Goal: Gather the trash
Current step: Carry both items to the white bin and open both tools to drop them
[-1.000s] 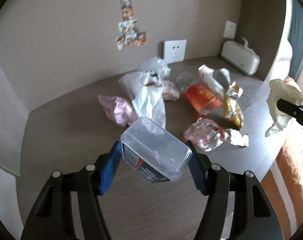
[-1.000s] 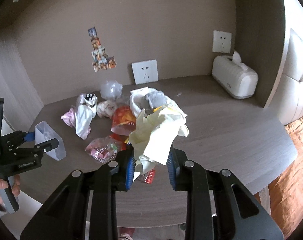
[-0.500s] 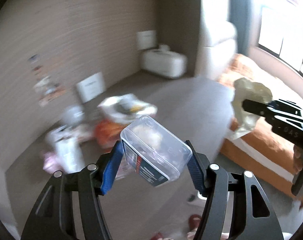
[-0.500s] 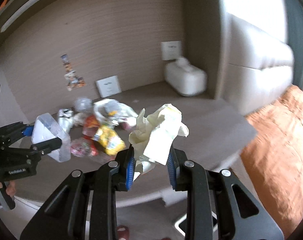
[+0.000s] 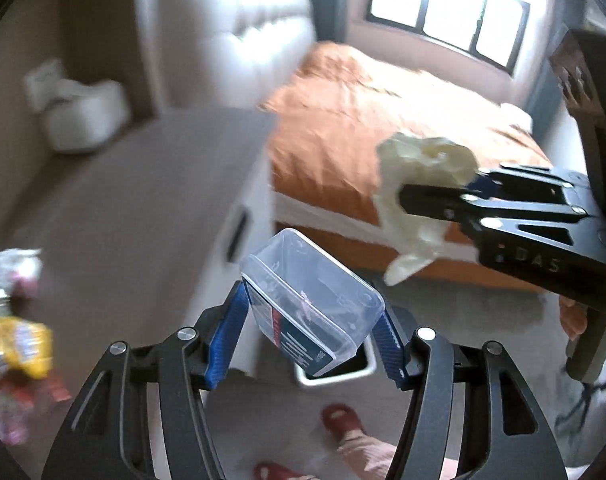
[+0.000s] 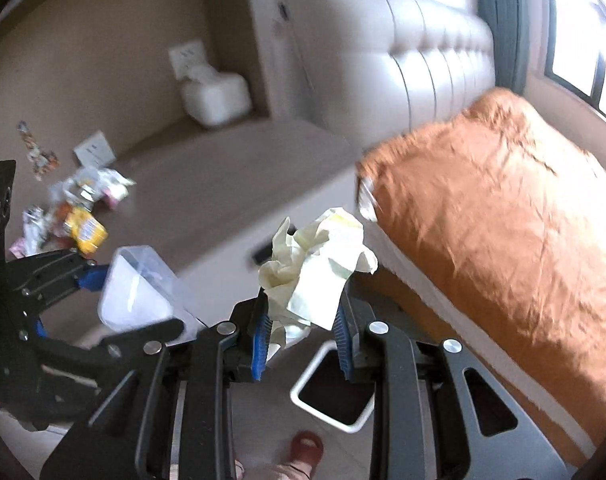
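Observation:
My left gripper [image 5: 309, 320] is shut on a clear plastic box [image 5: 315, 280] with a blue and red label, tilted between the blue pads. In the right wrist view that box [image 6: 135, 292] shows at the lower left, in the left gripper [image 6: 135, 304]. My right gripper [image 6: 303, 328] is shut on a crumpled pale yellow paper wad [image 6: 315, 264]. The same wad [image 5: 423, 160] and right gripper [image 5: 435, 196] appear at the right of the left wrist view. A white-rimmed bin [image 6: 309, 368] with a dark inside stands on the floor below both grippers; its rim [image 5: 331, 378] is partly hidden behind the box.
The brown desk [image 6: 223, 176] carries a pile of wrappers [image 6: 75, 220] and a white tissue box [image 6: 217, 98]. A bed with an orange cover [image 6: 503, 240] and a padded headboard [image 6: 383, 48] fills the right. A person's foot in a red slipper [image 6: 307, 448] stands by the bin.
Both grippers have swung away from the desk toward the bed and tipped downward. The bin on the floor has come into view. The box and the paper wad stay gripped.

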A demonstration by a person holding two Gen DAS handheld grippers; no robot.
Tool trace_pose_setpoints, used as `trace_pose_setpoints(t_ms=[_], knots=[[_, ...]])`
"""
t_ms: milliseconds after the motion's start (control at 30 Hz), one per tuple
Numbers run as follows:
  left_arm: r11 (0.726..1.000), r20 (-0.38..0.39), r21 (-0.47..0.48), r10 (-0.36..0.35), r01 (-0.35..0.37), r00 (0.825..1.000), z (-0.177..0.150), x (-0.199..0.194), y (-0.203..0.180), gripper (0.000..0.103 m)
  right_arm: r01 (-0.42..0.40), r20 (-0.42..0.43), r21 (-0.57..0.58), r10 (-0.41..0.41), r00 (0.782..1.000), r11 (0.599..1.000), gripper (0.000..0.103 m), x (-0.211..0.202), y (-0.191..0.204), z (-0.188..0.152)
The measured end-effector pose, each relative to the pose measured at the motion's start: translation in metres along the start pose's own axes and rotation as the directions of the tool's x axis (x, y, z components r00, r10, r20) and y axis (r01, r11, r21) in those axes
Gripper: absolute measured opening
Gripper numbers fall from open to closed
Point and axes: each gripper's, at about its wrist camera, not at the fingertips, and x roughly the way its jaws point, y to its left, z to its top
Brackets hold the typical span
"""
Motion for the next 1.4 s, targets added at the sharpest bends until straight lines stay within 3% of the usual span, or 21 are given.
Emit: trace_pose_setpoints(t_ms=[167, 367, 600, 633, 667, 700, 733, 800, 900, 1033, 1400], knots=[[0.996, -0.09, 0.026, -0.086, 0.089, 0.992, -0.025, 0.09, -0.027, 0.059, -0.016, -0.086, 0.035, 0.019, 0.996, 0.999, 0.029, 0.064, -0.042, -0.037], [0.989, -0.158, 0.046, -0.131, 0.14, 0.979, -0.068, 0.21, -0.035, 0.058, -0.043, -0.161, 0.053, 0.051, 0.986, 0.998, 0.029, 0.161, -0.08, -0.099], [0.99, -0.208, 0.046, -0.118, 0.13, 0.971, -0.135, 0.332, -0.033, 0.059, -0.083, -0.226, 0.049, 0.092, 0.97, 0.995, 0.031, 0.277, -0.104, -0.182], [0.99, -0.218, 0.051, -0.114, 0.128, 0.969, -0.143, 0.344, -0.034, 0.062, -0.087, -0.235, 0.041, 0.094, 0.967, 0.995, 0.034, 0.289, -0.105, -0.193], [0.989, -0.24, 0.05, -0.12, 0.136, 0.963, -0.155, 0.363, -0.033, 0.071, -0.09, -0.243, 0.036, 0.096, 0.965, 0.995, 0.06, 0.298, -0.106, -0.2], [0.989, -0.25, 0.049, -0.123, 0.14, 0.96, -0.157, 0.375, -0.032, 0.099, -0.104, -0.256, 0.032, 0.108, 0.961, 0.994, 0.101, 0.311, -0.107, -0.211], [0.99, -0.245, 0.053, -0.113, 0.129, 0.963, -0.164, 0.383, -0.031, 0.098, -0.11, -0.242, 0.033, 0.115, 0.963, 0.993, 0.096, 0.316, -0.108, -0.217], [0.991, -0.254, 0.079, -0.082, 0.105, 0.964, -0.175, 0.393, -0.031, 0.098, -0.108, -0.25, 0.027, 0.112, 0.962, 0.994, 0.099, 0.326, -0.111, -0.23], [0.991, -0.256, 0.103, -0.052, 0.081, 0.965, -0.183, 0.398, -0.032, 0.098, -0.076, -0.252, 0.016, 0.077, 0.965, 0.997, 0.099, 0.326, -0.113, -0.234], [0.993, -0.241, 0.094, -0.05, 0.075, 0.969, -0.171, 0.368, -0.028, 0.098, -0.061, -0.236, 0.036, 0.068, 0.969, 0.998, 0.099, 0.303, -0.118, -0.216], [0.996, -0.072, 0.07, -0.046, 0.051, 0.996, -0.061, 0.203, -0.034, 0.098, -0.019, -0.08, 0.029, 0.021, 0.997, 0.999, 0.099, 0.155, -0.091, -0.097]])
